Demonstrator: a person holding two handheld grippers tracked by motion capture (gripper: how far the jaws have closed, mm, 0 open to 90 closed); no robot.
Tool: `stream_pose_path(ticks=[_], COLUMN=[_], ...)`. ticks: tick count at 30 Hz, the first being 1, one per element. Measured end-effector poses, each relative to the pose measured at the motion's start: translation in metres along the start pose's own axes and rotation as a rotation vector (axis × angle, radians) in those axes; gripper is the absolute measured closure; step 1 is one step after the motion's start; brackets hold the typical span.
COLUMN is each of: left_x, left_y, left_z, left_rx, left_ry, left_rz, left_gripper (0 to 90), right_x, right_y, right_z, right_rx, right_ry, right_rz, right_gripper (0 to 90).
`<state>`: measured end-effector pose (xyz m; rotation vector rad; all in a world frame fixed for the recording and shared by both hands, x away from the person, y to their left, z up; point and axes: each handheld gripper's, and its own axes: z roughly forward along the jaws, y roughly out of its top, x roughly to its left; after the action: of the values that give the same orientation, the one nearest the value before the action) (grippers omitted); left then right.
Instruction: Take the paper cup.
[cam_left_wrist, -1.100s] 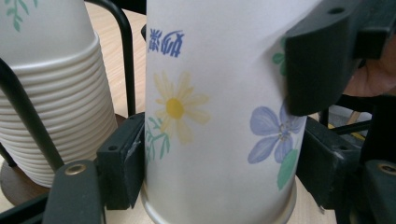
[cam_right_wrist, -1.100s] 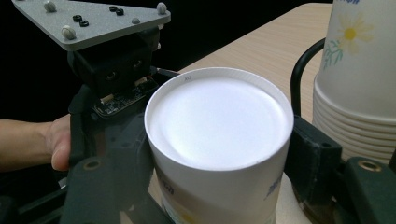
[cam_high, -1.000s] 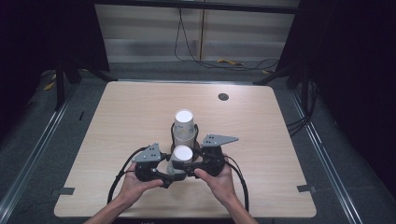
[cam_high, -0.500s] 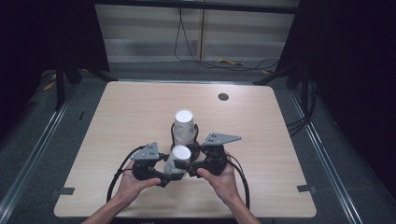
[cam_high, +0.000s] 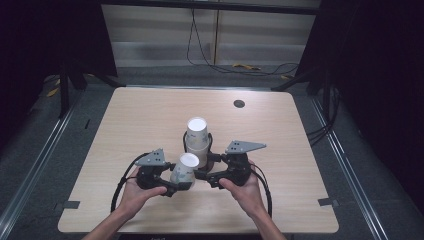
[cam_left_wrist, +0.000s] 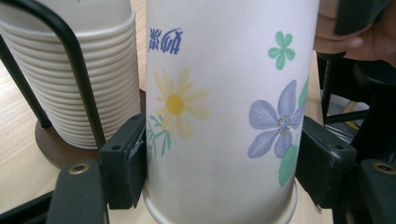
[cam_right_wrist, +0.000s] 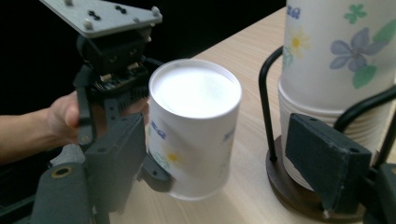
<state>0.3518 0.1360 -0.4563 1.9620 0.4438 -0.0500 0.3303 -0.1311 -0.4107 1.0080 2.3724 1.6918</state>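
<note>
Cup (cam_high: 183, 170), upside down beside the stack (cam_high: 197, 140), sits clamped in the left gripper (cam_high: 172, 182); the right gripper (cam_high: 202, 175), jaws just opened and empty, leaves it free for carrying.

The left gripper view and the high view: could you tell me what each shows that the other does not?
Left gripper view alone: the yellow and blue flowers printed on the paper cup and the black jaws pressing its sides. High view alone: the whole table, both forearms, and the right gripper, open beside the cup. Both: that cup and the stack of cups in its wire holder.
</note>
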Motion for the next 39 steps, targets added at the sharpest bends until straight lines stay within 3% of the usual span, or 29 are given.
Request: stream_pose_path(ticks=[7, 15, 21, 25, 28, 31, 34, 39], left_x=[0.002, 0.001, -0.003, -0.005, -0.003, -0.004, -0.004, -0.005], left_y=[0.007, 0.021, 0.028, 0.029, 0.029, 0.03, 0.03, 0.032], left_z=[-0.007, -0.014, -0.009, -0.005, -0.004, -0.002, 0.001, 0.002], left_rx=[0.032, 0.101, 0.166, 0.176, 0.194, 0.247, 0.275, 0.283], left_ry=[-0.005, -0.006, 0.025, 0.038, 0.025, 0.022, 0.021, 0.016], left_rz=[-0.004, 0.037, 0.087, 0.111, 0.109, 0.138, 0.134, 0.148], left_gripper=[27.9, 28.1, 28.2, 28.4, 28.8, 28.8, 28.9, 29.5], right_x=[-0.004, -0.007, -0.007, -0.005, -0.004, -0.004, -0.004, -0.004], right_y=[0.001, -0.002, -0.006, -0.007, -0.007, -0.007, -0.006, -0.005], right_z=[-0.006, -0.008, -0.009, -0.009, -0.008, -0.007, -0.007, -0.004], right_rx=[0.033, 0.085, 0.145, 0.177, 0.198, 0.235, 0.252, 0.285], right_ry=[-0.004, -0.013, -0.004, 0.017, 0.02, 0.027, 0.04, 0.036], right_rz=[-0.013, -0.032, -0.058, -0.067, -0.074, -0.081, -0.075, -0.071], right_gripper=[19.7, 20.6, 25.6, 26.2, 27.2, 26.8, 27.0, 27.4])
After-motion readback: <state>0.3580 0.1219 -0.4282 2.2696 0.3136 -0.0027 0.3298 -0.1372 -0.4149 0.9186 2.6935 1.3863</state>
